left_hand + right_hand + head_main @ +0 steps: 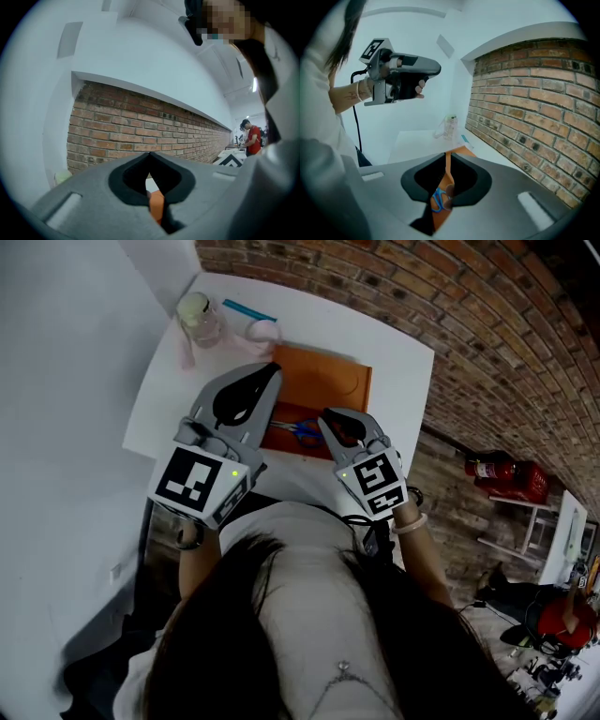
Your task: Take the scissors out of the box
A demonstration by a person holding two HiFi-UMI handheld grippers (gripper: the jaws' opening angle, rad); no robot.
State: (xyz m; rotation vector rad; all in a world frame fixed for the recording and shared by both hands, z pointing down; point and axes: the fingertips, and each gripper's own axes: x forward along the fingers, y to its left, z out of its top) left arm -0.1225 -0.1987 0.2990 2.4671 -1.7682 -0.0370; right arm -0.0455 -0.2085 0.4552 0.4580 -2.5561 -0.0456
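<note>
Lying in the box (323,381), scissors (298,431) judged light and stiff are best pinched at the handles (437,201) by the slightly parted, empty right gripper (329,418).

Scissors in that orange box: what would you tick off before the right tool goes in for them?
1. Scissors reachable: ok, lying uncovered in the box.
2. Right gripper aimed: ok, the blue handles show through its gap.
3. Its jaws wide enough: probably not ok, only a narrow slit.
4. Left gripper out of the way: ok, shut, empty, held up high.
5. Box will stay put: cannot tell, nothing holds it.
</note>
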